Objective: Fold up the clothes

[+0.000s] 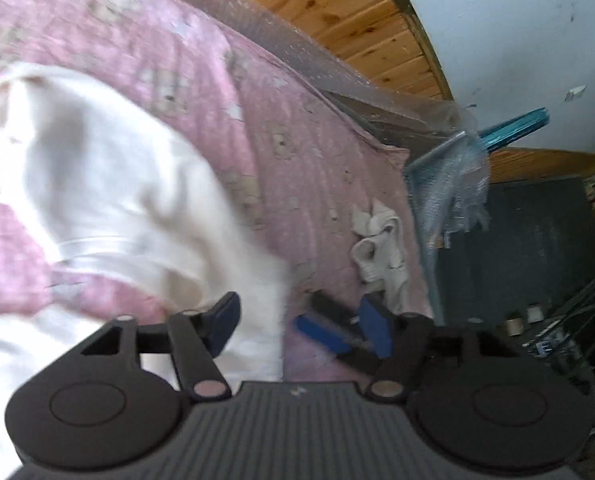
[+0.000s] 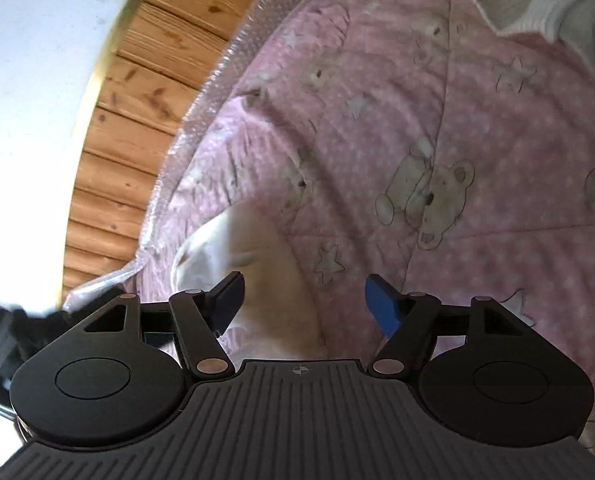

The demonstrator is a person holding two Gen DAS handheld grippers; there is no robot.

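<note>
A white garment lies crumpled on the pink teddy-bear quilt, blurred in the left wrist view. My left gripper is open just above its near edge, the left finger over the white cloth. Another gripper's blue pads show on the quilt just past my right finger. In the right wrist view, my right gripper is open above the quilt, with a piece of white cloth between and below the fingers. A white knit garment lies at the top right.
A small bunched white cloth lies near the quilt's right edge. Bubble wrap and a teal bar hang off the bed corner. Wood panelling and a white wall stand behind; dark clutter is on the floor.
</note>
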